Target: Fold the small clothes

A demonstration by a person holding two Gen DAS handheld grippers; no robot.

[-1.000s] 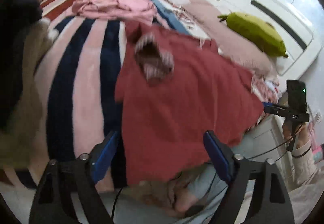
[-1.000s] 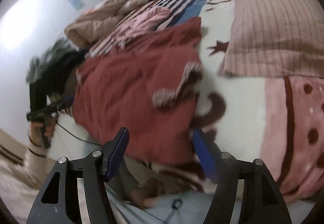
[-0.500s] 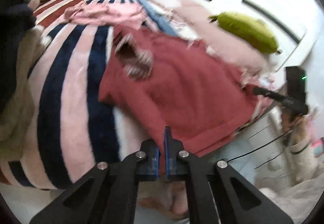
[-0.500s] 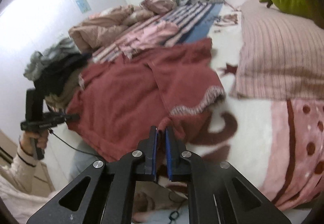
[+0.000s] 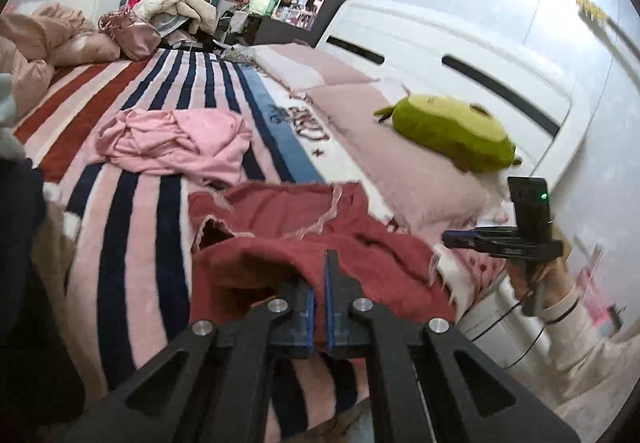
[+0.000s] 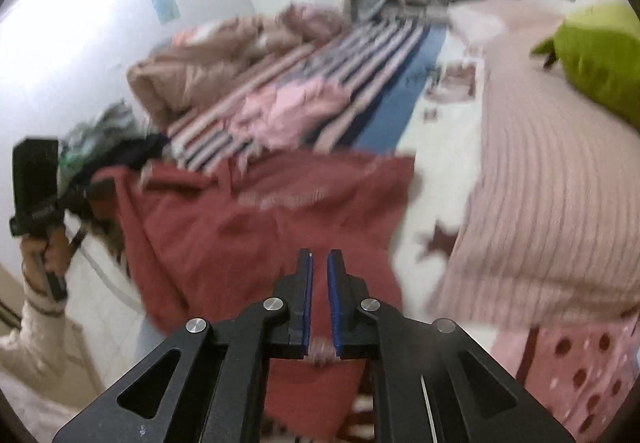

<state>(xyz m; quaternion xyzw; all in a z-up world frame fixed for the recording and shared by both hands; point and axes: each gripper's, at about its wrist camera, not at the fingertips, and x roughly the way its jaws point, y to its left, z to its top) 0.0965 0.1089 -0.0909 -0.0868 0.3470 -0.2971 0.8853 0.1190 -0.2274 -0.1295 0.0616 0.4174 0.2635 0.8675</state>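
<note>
A red fleece garment [image 5: 280, 243] with a pale frilled trim lies on the striped blanket [image 5: 132, 227] at the near edge of the bed. My left gripper [image 5: 320, 283] is shut on its near hem and holds it lifted, so the hem bulges up. My right gripper [image 6: 319, 283] is shut on the other near corner of the same garment [image 6: 248, 227], also raised. The right gripper shows in the left wrist view [image 5: 500, 239]. The left gripper shows in the right wrist view [image 6: 86, 187]. The right wrist view is blurred.
A crumpled pink garment [image 5: 176, 143] lies farther up the blanket. A pink pillow [image 5: 404, 171] with a green plush toy [image 5: 452, 131] lies to the right by the white headboard [image 5: 460, 55]. Quilts and dark clothes are piled at the left.
Both grippers went from open beside the red garment's near hem to shut on it. They have since lifted the hem and carried it toward the far side, so the garment looks shorter.
</note>
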